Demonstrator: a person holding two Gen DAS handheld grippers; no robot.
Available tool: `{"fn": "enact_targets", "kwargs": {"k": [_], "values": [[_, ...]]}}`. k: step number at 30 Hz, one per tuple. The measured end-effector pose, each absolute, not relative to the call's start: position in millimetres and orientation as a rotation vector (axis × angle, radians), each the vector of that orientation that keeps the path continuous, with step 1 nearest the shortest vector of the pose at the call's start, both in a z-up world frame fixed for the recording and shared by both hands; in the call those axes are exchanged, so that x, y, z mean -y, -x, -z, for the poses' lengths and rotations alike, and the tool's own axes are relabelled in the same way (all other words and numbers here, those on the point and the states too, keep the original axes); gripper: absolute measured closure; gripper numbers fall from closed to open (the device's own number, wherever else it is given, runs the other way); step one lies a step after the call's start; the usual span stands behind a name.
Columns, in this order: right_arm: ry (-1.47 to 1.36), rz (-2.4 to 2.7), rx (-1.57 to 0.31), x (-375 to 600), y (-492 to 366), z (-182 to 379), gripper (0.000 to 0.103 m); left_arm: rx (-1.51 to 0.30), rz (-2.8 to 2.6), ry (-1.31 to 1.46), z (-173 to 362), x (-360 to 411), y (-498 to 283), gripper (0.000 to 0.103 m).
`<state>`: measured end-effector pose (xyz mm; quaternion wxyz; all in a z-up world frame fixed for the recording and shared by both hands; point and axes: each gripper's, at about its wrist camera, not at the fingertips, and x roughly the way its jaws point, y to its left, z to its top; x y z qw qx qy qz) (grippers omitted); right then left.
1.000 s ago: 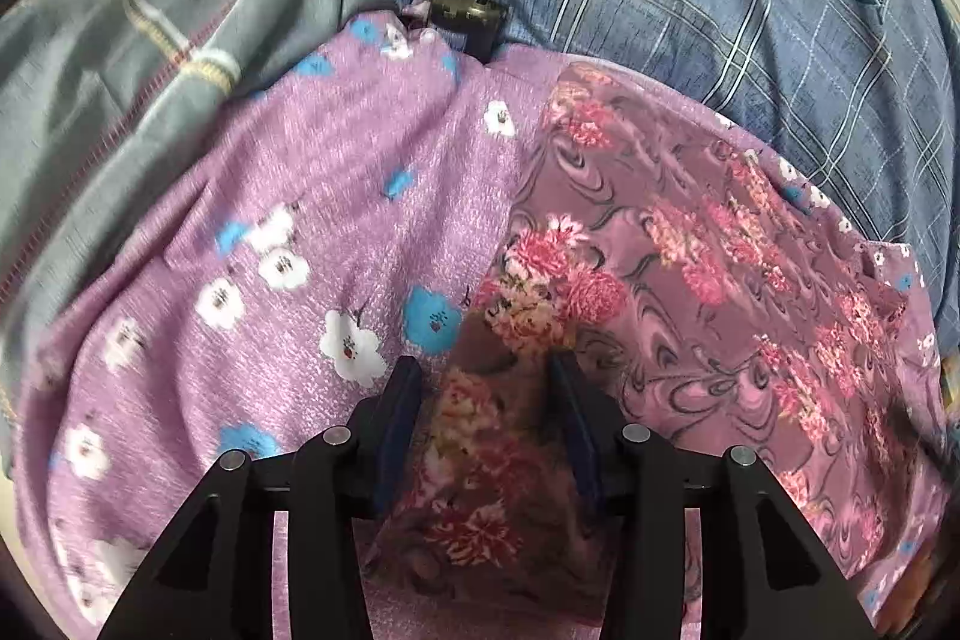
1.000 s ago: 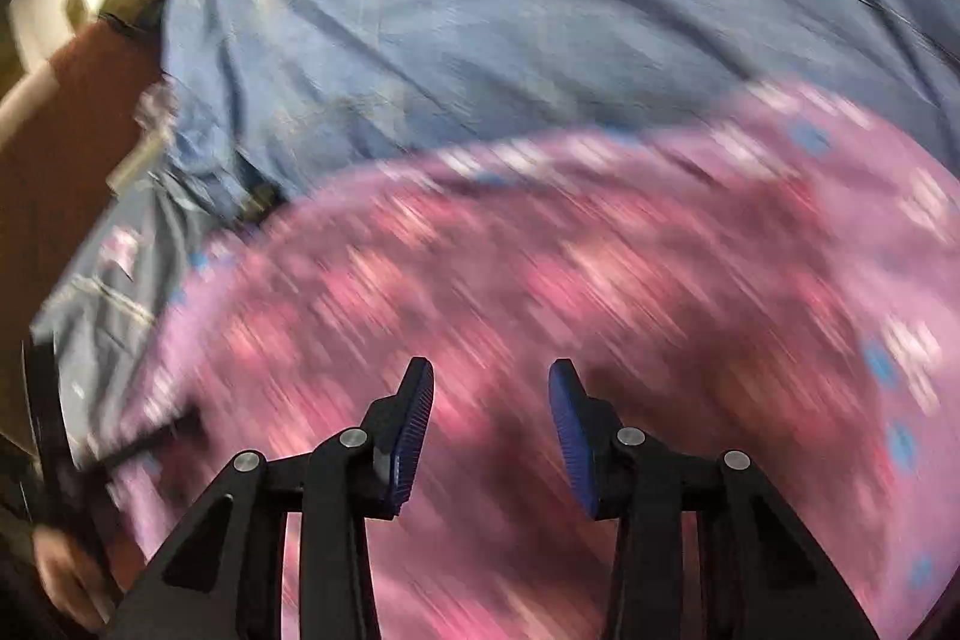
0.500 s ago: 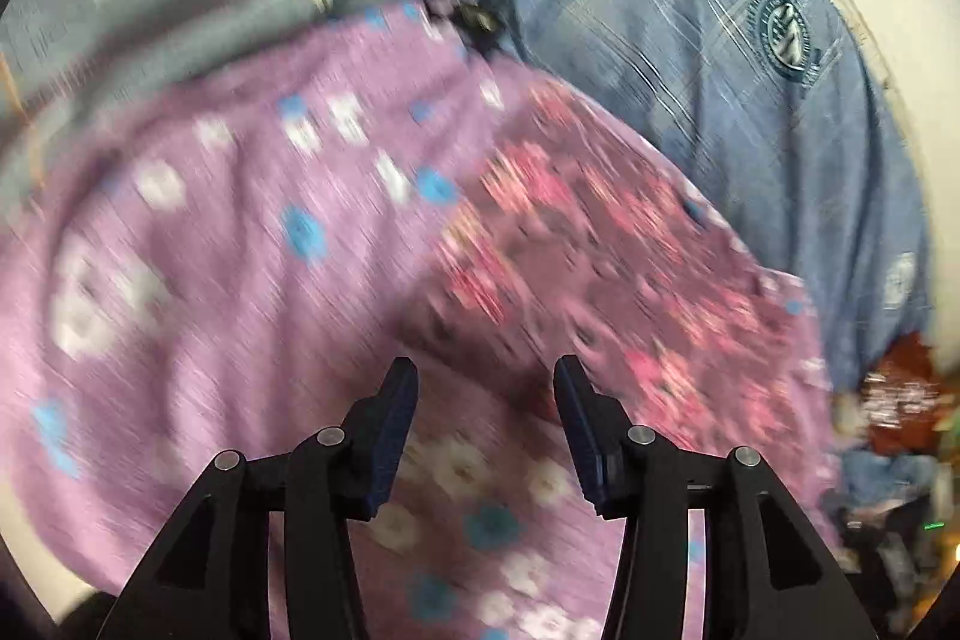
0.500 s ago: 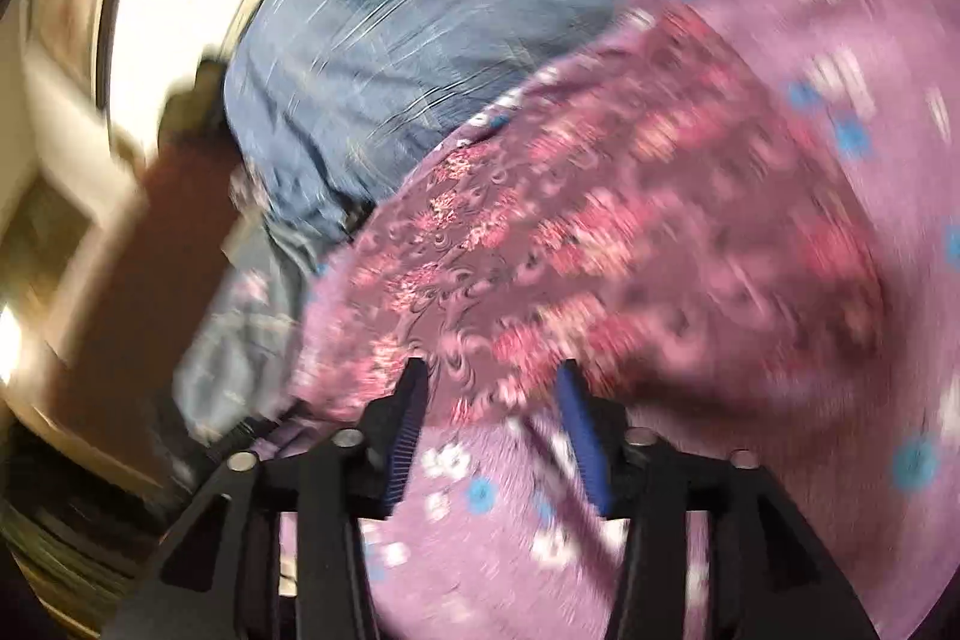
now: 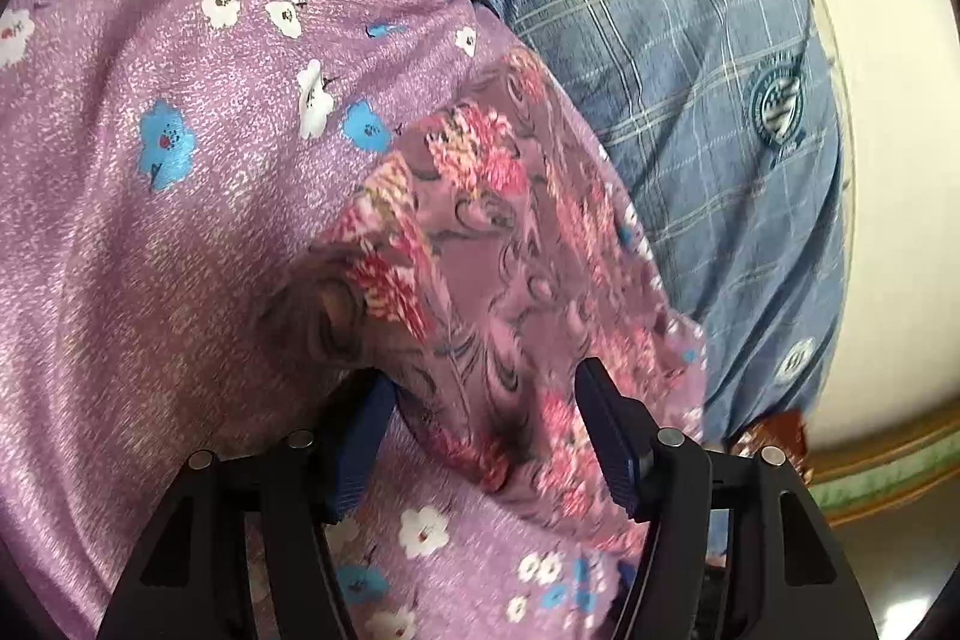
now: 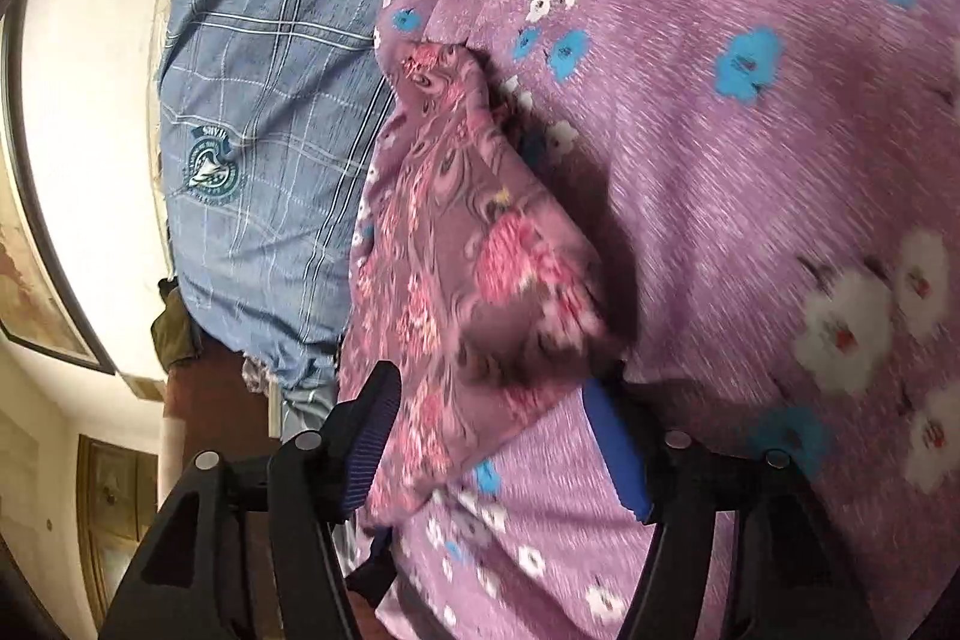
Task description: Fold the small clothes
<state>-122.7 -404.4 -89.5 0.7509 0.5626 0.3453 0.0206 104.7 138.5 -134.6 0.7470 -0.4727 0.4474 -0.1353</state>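
A blue plaid sheet (image 5: 690,58) covers the bed. On it lies a lilac cloth with white and blue flowers (image 5: 198,172), carrying the small mauve garment with pink roses (image 5: 498,244), seemingly just folded. Left gripper (image 5: 486,430) and right gripper (image 6: 492,436) straddle its ends, jaws opening, releasing it. Only the right view shows a framed picture (image 6: 42,292).

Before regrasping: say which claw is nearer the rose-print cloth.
Neither clearly. The left claw and right claw each straddle an edge of the cloth, jaws opening with it between them.
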Motion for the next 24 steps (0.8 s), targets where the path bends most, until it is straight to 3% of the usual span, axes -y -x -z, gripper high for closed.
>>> {"fn": "enact_targets", "kwargs": {"k": [1,3,4,5,6,10,12,14,15,16,18,20,21,23,24], "values": [[-1.219,-0.045,-0.743,402,117,89,0.037,-0.971,0.297,1.047,136,-139,-107,0.045],[-1.192,-0.037,-0.73,397,109,86,0.044,-0.952,0.288,1.058,139,-143,-109,0.06],[-1.168,-0.033,-0.724,394,106,84,0.061,-0.951,0.283,1.046,140,-145,-108,0.075],[-1.135,-0.027,-0.73,391,103,82,0.074,-0.952,0.278,1.032,140,-145,-109,0.08],[-1.095,-0.01,-0.742,389,102,80,0.096,-0.952,0.273,1.021,141,-146,-110,0.086],[-0.964,0.053,-0.748,376,98,71,0.094,-0.973,0.249,1.016,143,-146,-109,0.086],[-0.982,0.063,-0.761,375,98,73,0.088,-0.986,0.233,1.04,146,-147,-107,0.077],[-1.054,0.062,-0.785,378,96,82,0.058,-0.987,0.23,1.082,147,-146,-104,0.058],[-1.083,0.04,-0.76,378,96,83,0.049,-0.977,0.239,1.099,146,-145,-103,0.054],[-1.077,0.047,-0.75,377,96,82,0.048,-0.972,0.242,1.095,144,-144,-104,0.048],[-1.028,0.06,-0.745,374,92,79,0.049,-0.961,0.229,1.074,141,-142,-106,0.047],[-0.991,0.084,-0.745,372,89,80,0.068,-0.945,0.214,1.067,141,-139,-108,0.05],[-0.979,0.092,-0.756,371,87,82,0.086,-0.936,0.208,1.056,140,-137,-110,0.053],[-0.987,0.095,-0.739,371,89,82,0.087,-0.934,0.19,1.035,141,-137,-111,0.084],[-0.968,0.097,-0.732,370,90,79,0.088,-0.936,0.178,1.026,142,-136,-113,0.087]]}}
